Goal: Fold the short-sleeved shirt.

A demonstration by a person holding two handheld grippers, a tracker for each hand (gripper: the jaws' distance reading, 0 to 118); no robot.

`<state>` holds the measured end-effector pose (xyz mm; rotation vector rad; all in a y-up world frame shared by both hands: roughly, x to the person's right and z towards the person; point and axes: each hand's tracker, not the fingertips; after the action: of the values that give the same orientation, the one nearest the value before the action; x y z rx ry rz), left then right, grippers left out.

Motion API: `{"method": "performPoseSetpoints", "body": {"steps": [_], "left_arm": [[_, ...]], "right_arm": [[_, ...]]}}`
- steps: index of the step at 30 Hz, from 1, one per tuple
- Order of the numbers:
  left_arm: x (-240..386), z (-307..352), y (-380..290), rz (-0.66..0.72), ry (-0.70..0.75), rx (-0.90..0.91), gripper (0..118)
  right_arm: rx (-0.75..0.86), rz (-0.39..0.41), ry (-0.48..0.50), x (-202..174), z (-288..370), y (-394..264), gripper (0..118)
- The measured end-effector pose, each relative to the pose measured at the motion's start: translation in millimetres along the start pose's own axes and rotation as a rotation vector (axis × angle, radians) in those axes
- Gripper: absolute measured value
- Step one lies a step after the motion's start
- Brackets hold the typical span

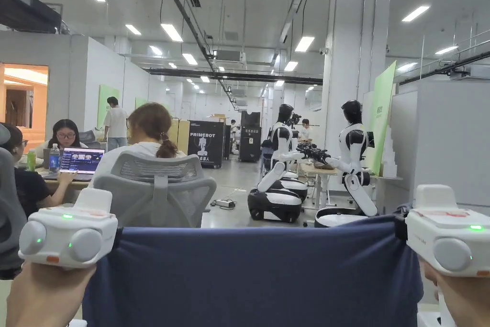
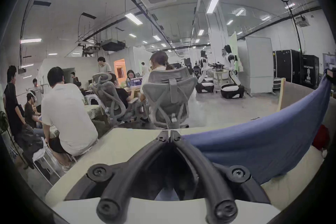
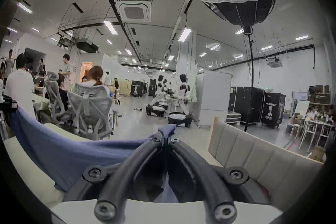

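Shirt: the blue shirt (image 1: 253,275) hangs in the air, stretched wide between the two claws, its top edge pulled nearly straight at chest height in the head view.
Left claw: the left claw (image 2: 170,134) has its jaws brought together at the tips; the shirt's edge runs off from just beside them, but whether cloth sits between the tips I cannot tell.
Right claw: the right claw (image 3: 165,138) is clamped on a corner of the shirt, a tuft of blue cloth sticking out past the tips.
Hands: a hand (image 1: 43,294) holds the left unit from below; another hand (image 1: 462,294) holds the right one.
Table: a pale table (image 2: 127,138) lies under the shirt.
Room: a person sits in a grey mesh chair (image 1: 155,194) ahead, back turned; white-and-black robots (image 1: 351,165) stand farther off.
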<state>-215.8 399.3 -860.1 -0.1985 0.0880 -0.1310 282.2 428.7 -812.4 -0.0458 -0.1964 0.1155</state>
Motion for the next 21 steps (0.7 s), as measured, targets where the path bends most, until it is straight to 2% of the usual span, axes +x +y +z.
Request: {"method": "performPoseSetpoints", "body": {"steps": [3,8,11,13,16,21], "left_arm": [[-3.4,24.4,-12.6,-0.003,-0.030,-0.015,0],[-4.3,87.2,-74.5,-0.047,-0.114,-0.103,0],[-4.7,123.9,-134.0,-0.057,-0.167,-0.217,0],[-6.8,147.4,-185.2,-0.040,-0.197,-0.300,0],[-10.5,176.1,-260.6,-0.027,-0.208,-0.426,0],[-14.7,194.2,-351.3,0.057,-0.199,-0.591,0]], "right_arm": [[-0.021,-0.025,0.032,11.2,29.6,-13.0,3],[-0.139,0.001,0.087,24.2,97.0,-68.3,3],[-0.238,0.039,0.104,23.6,139.5,-127.0,3],[-0.332,0.102,0.138,19.9,169.4,-177.9,3],[-0.495,0.156,0.182,17.8,204.3,-254.3,3],[-0.718,0.143,0.205,10.6,239.5,-358.5,3]]}}
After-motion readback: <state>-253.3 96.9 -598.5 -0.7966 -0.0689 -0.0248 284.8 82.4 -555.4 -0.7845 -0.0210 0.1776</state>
